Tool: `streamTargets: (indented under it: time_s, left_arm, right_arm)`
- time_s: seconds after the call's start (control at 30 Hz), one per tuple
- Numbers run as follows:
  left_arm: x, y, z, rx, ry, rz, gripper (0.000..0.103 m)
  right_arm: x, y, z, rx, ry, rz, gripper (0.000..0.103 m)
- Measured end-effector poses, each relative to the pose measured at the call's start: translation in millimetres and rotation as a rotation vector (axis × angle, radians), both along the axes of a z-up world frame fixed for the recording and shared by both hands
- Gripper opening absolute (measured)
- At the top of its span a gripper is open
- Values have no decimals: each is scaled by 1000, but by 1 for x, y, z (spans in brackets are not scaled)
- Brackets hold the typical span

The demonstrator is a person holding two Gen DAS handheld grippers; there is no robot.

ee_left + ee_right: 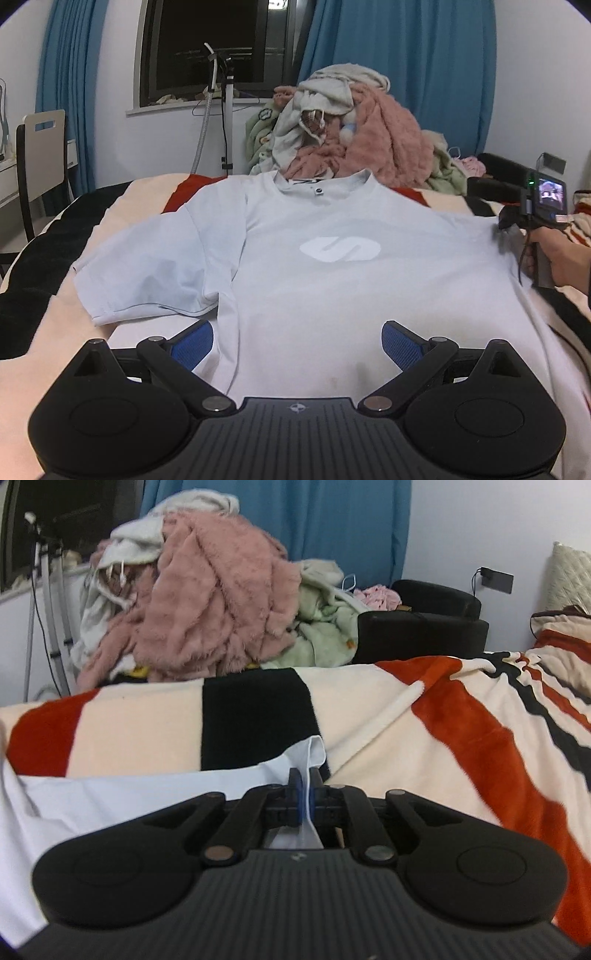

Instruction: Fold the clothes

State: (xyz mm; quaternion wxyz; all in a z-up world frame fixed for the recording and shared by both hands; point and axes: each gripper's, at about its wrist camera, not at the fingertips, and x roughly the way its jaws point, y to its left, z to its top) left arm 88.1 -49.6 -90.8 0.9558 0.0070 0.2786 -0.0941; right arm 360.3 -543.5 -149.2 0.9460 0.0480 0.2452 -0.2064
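A pale blue T-shirt point(314, 280) with a white logo lies face up on the striped blanket, collar away from me, its left sleeve spread out flat. My left gripper point(297, 341) hovers open over the shirt's lower part, blue pads wide apart with nothing between them. My right gripper point(305, 788) is shut on the T-shirt's right sleeve point(312, 755), a fold of cloth pinched between its pads. In the left wrist view, the right gripper point(508, 225) sits at the shirt's right edge, held by a hand point(565, 258).
A heap of pink, white and green clothes point(354, 136) is piled beyond the collar. The striped red, cream and black blanket point(480, 720) covers the bed. A chair point(40, 162) stands at the left, a stand point(227, 122) by the window, black cushions point(424, 627) to the right.
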Motion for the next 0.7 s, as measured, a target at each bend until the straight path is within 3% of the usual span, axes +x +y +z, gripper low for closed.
streamTargets:
  time_s: [0.07, 0.1, 0.13, 0.3, 0.43, 0.57, 0.7]
  left_arm:
    - [4, 1, -1, -24, 13, -3, 99]
    - [5, 2, 0, -34, 14, -7, 99]
    - [3, 2, 2, -40, 7, -13, 99]
    - [-14, 3, 20, -55, -60, -40, 99]
    - [-39, 3, 38, -49, -133, -61, 99]
    - [-59, 4, 49, -74, -131, -87, 99]
    - [-78, 9, 52, -135, -62, -121, 98]
  right_arm:
    - [-6, -1, 5, 4, 7, -1, 41]
    - [-12, 1, 11, 3, 1, 1, 65]
    - [-18, 4, 18, 4, -11, 5, 79]
    - [-67, 23, 61, 41, -57, 42, 80]
    - [-130, 52, 103, 88, -111, 87, 80]
    - [-210, 89, 146, 157, -147, 114, 80]
    - [-303, 129, 171, 249, -192, 124, 80]
